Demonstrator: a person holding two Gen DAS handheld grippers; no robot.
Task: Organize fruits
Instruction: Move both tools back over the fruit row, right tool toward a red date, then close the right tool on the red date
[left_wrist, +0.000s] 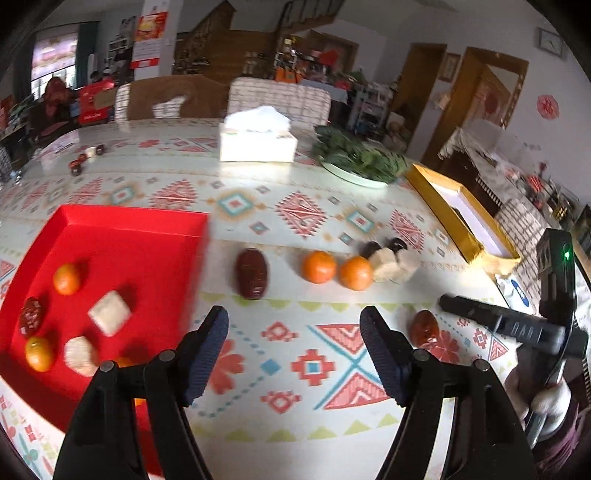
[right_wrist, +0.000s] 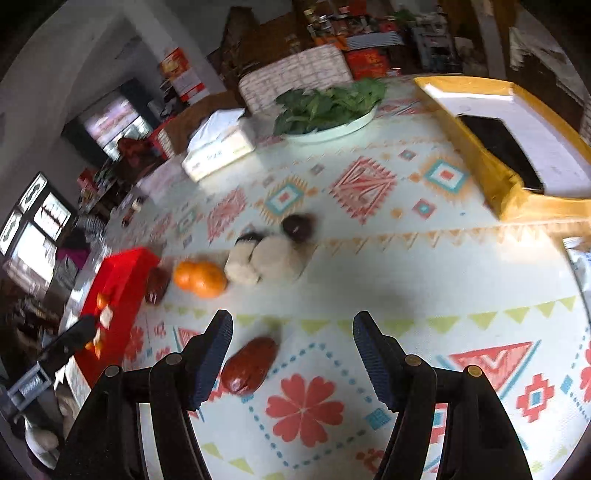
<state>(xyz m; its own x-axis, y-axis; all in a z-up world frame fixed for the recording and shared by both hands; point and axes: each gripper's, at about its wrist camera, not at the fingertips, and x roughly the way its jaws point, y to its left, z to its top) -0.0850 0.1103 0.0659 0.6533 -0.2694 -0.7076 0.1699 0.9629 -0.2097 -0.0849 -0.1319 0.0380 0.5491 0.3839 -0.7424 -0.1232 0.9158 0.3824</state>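
Observation:
My left gripper (left_wrist: 293, 325) is open and empty above the patterned tablecloth, just right of the red tray (left_wrist: 129, 236). The tray holds small oranges (left_wrist: 66, 278), a red date (left_wrist: 31, 315) and pale cubes (left_wrist: 109, 313). On the cloth lie a dark red date (left_wrist: 251, 273), two oranges (left_wrist: 319, 266), pale chunks (left_wrist: 386, 264) and another date (left_wrist: 424, 328). My right gripper (right_wrist: 291, 328) is open, with that date (right_wrist: 249, 365) lying between its fingers near the left one. It also shows at the right of the left wrist view (left_wrist: 509, 325).
A tissue box (left_wrist: 257, 142), a plate of green leaves (left_wrist: 360, 158) and a gold box (left_wrist: 461, 214) stand farther back on the table. Chairs stand behind the far edge. Small items (left_wrist: 79, 164) lie at the far left.

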